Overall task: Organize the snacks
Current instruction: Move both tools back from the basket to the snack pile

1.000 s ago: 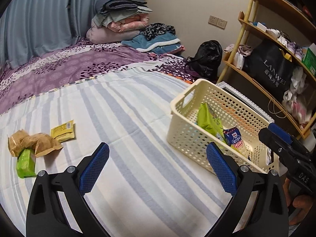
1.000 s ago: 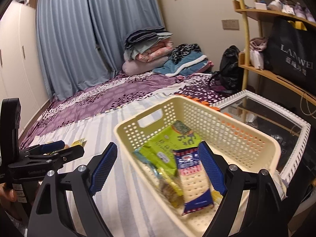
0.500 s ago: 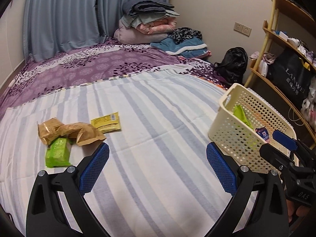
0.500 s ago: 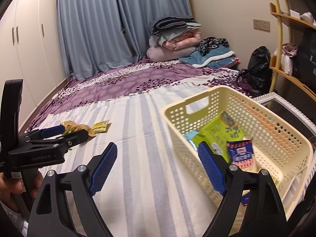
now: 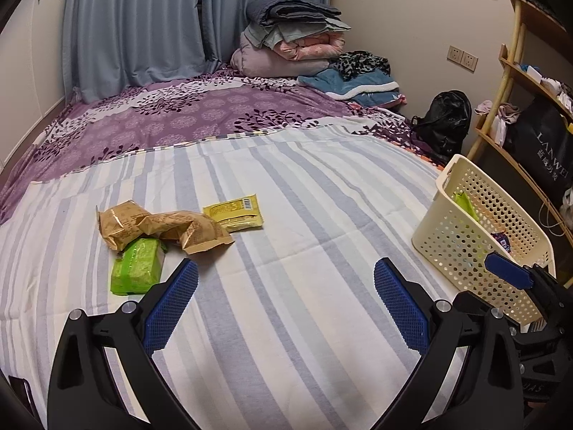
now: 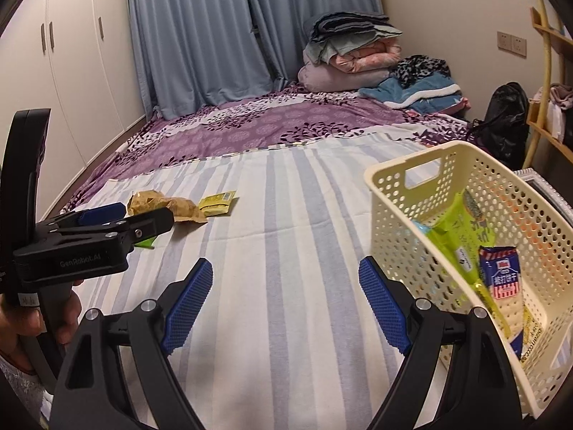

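Loose snacks lie on the striped sheet: a crumpled brown packet (image 5: pixel 164 227), a green packet (image 5: pixel 138 270) under its near edge and a yellow sachet (image 5: pixel 234 212) beside it. My left gripper (image 5: pixel 286 299) hovers open just short of them, nothing between its fingers. A cream perforated basket (image 6: pixel 394 193) stands at the bed's right edge. It holds a green bag (image 6: pixel 462 229) and a blue cracker packet (image 6: pixel 501 279). My right gripper (image 6: pixel 284 301) is open and empty, left of the basket. The brown packet (image 6: pixel 168 208) and yellow sachet (image 6: pixel 216 203) show far left there.
Folded bedding (image 5: pixel 290 43) is piled at the head of the bed by blue curtains. A black bag (image 5: pixel 444 122) sits on the floor beside a wooden shelf unit (image 5: pixel 508 114). A white-framed glass surface (image 6: pixel 544 186) lies behind the basket. White wardrobes (image 6: pixel 71 53) line the left wall.
Both grippers have swung left, away from the basket toward the loose snacks. The basket has slid to the right in both views; the snack pile is nearer to the left gripper. Both stayed open.
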`<move>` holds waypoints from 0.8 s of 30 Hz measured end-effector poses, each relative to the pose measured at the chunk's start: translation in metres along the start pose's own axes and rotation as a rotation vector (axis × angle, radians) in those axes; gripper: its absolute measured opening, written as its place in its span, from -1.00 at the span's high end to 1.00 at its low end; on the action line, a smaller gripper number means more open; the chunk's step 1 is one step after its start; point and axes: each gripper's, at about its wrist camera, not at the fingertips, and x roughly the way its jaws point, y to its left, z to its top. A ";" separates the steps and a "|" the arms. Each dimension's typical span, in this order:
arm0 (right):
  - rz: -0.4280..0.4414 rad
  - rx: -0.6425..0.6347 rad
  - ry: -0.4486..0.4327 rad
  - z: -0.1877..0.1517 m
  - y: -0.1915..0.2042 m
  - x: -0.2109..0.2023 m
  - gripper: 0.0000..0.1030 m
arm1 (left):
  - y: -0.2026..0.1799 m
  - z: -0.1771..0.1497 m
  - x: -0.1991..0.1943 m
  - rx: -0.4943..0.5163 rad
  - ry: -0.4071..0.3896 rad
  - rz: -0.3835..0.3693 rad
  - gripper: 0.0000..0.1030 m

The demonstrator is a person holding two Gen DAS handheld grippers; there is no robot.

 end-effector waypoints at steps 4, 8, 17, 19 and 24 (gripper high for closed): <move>0.024 0.006 0.011 0.002 0.007 0.007 -0.62 | 0.008 -0.001 0.000 0.000 -0.004 0.020 -0.94; 0.033 -0.001 0.016 0.004 0.013 0.011 -0.62 | 0.020 -0.002 0.000 -0.021 -0.005 0.033 -0.94; 0.068 -0.006 0.042 0.006 0.029 0.026 -0.62 | 0.058 -0.010 0.000 -0.081 0.006 0.086 -0.94; 0.073 -0.009 0.044 0.006 0.032 0.027 -0.63 | 0.071 -0.014 -0.001 -0.096 0.008 0.093 -0.94; 0.081 -0.011 0.053 0.005 0.037 0.033 -0.68 | 0.103 -0.024 -0.002 -0.141 0.011 0.139 -0.94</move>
